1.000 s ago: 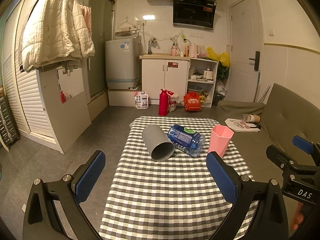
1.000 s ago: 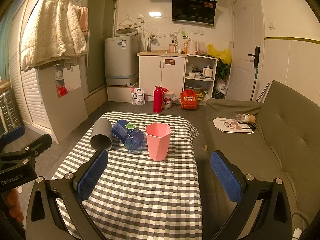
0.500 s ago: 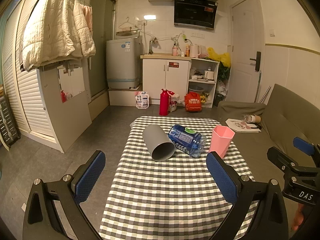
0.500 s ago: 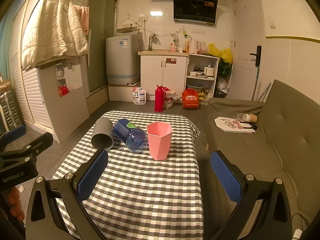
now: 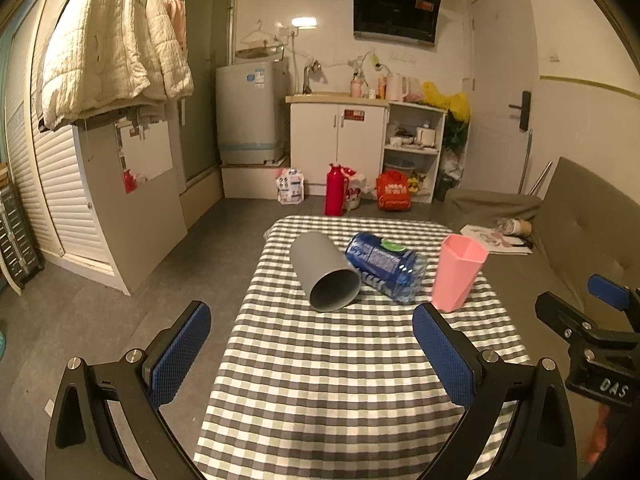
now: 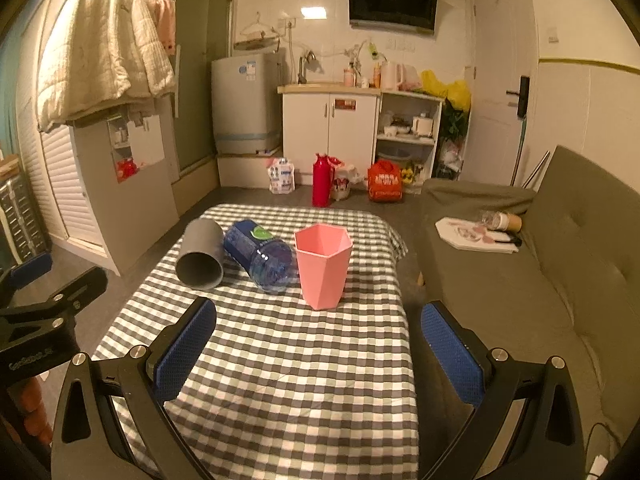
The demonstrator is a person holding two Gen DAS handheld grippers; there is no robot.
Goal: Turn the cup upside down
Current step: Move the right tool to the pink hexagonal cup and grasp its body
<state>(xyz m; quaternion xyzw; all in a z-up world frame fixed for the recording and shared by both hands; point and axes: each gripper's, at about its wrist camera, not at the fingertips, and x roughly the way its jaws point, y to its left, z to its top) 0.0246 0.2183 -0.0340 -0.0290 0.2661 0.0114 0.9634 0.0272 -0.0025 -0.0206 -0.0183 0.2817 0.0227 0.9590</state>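
We saw a table (image 5: pixel 360 380) under a grey-and-white checked cloth, filling the lower centre of both views. On it, mid-frame, a grey cup (image 5: pixel 326 276) lay on its side touching a blue bottle (image 5: pixel 384 266), also lying down; a pink cup (image 5: pixel 458 270) stood upright at their right.

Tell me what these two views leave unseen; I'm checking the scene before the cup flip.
- Pink cup: its base, facing the tablecloth, both views.
- Grey cup: closed end faces away, both views.
- Blue bottle: cap end, turned from the cameras.
- Bottle label: print too small.
- Table legs: under the cloth.
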